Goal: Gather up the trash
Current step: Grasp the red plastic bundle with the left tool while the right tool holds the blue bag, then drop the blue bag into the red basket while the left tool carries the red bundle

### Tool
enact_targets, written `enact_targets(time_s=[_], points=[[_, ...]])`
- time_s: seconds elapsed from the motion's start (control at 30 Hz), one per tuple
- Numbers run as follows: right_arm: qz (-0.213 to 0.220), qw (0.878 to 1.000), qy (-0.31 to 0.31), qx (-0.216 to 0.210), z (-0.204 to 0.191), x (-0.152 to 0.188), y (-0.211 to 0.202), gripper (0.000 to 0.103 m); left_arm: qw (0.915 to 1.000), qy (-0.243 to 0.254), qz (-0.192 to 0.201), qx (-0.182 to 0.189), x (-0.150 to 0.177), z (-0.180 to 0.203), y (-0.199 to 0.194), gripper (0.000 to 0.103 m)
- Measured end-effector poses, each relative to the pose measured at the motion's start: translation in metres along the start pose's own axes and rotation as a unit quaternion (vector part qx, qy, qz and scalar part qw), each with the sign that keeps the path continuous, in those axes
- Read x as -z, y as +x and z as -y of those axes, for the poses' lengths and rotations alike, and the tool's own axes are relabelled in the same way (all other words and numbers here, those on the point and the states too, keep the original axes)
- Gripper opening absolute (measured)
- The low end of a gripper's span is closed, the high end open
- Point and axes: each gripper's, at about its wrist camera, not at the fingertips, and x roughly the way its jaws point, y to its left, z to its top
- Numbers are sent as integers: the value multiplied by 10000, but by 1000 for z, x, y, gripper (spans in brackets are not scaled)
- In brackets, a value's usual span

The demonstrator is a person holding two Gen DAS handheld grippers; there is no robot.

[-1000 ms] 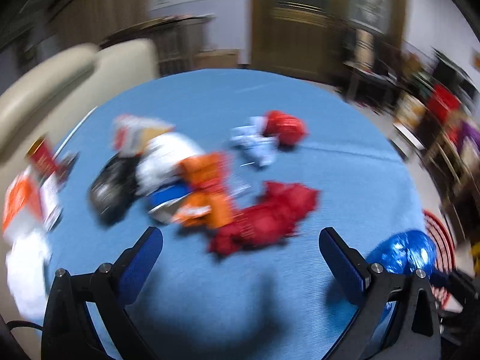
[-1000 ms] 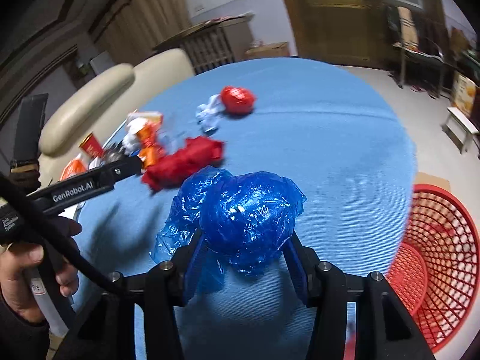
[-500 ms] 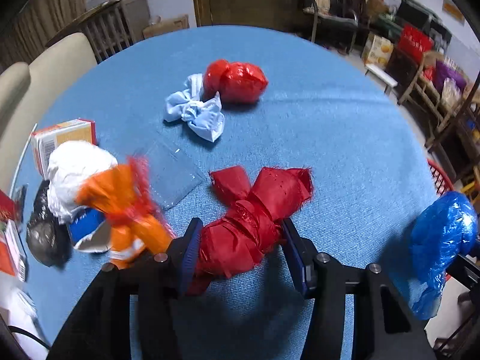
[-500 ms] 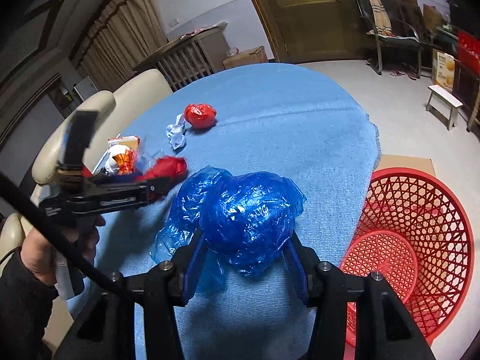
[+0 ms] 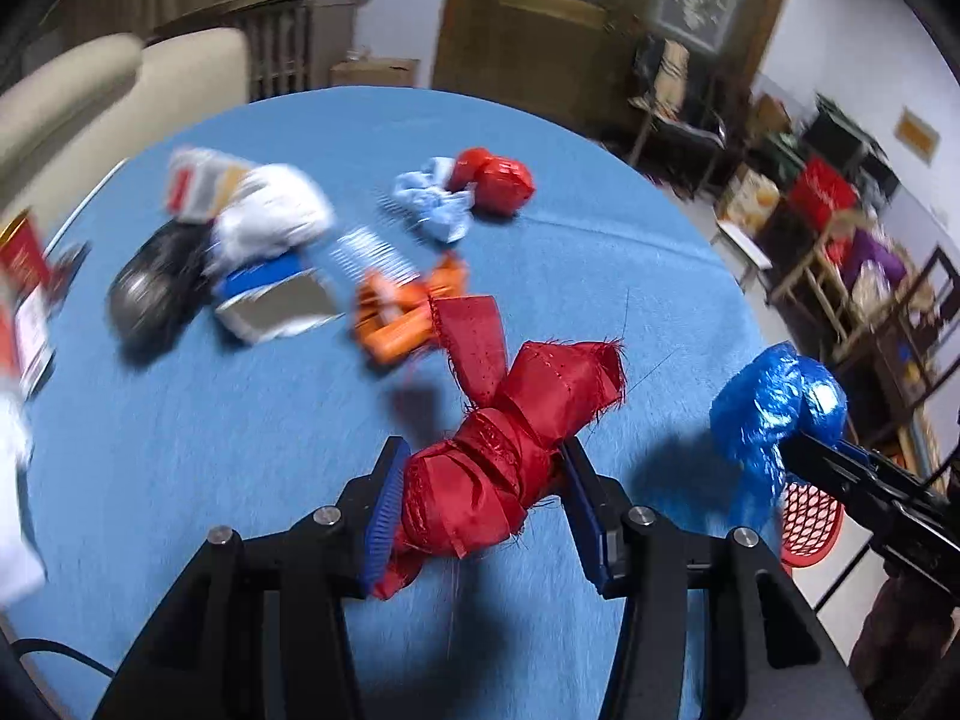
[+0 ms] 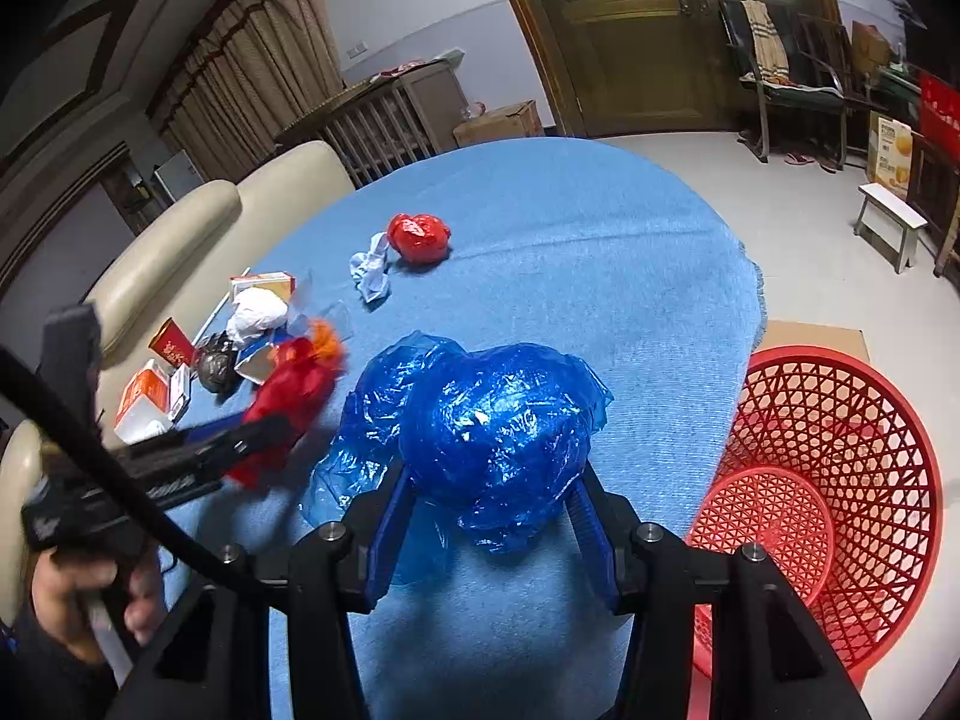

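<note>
Two grippers, each loaded. The left gripper (image 5: 483, 501) has its jaws closed partway onto one red rag (image 5: 510, 450), a knotted bundle pinched between the blue pads and raised clear of the table (image 5: 240, 480); its shadow falls on the cloth beneath. The right gripper (image 6: 489, 516) is clamped in the same way on one blue bag (image 6: 480, 426), a crumpled ball of plastic film, held over the near right part of the table, just left of the basket (image 6: 840, 480).

One red basket stands on the floor at the table's right edge. In the left wrist view only a small piece of it shows behind the right gripper.

Loose items on the blue cloth, counted:
- one red ball (image 6: 419, 237), far centre;
- one pale blue cloth (image 6: 371, 267), touching the ball's left side;
- one orange wrapper (image 5: 408, 315), just beyond the rag;
- one white wad (image 6: 257, 315);
- one black bag (image 6: 216, 363);
- one silver and blue pack (image 5: 276, 294);
- one clear film (image 6: 336, 312), hard to make out;
- cartons (image 6: 147, 390) at the left rim; about four, the exact count uncertain.

The left half of the left wrist view is motion-blurred, so the items there are smeared. The far-left cartons are cut off by that frame's edge. In the right wrist view the left gripper covers part of the rag and the pile behind it.
</note>
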Motion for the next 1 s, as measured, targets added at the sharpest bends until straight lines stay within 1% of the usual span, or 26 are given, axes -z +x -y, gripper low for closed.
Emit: enact_targets(time_s=[0.1,0.3,0.43,0.53,0.7,1.0], points=[[11,10000,-75,-18,-7,2,-3,54,9997,-213,108,-55,12,-7,-11,52],[98,9998,-167,2,-18,6,-14,54,9985,-405,361,-81,18,-10,-34,52],[225,9996,-123,91,-14,7,-26,54,9979,-377,517,-42,16,0,-44,52],[310,9993,-62,176,-8,6,-33,54,9981,-258,558,41,14,14,-46,52],[469,9980,155,391,16,7,-48,54,9980,2,589,210,9,41,-47,52],[634,9906,678,1003,83,9,-70,54,9962,463,569,459,-4,94,-36,52]])
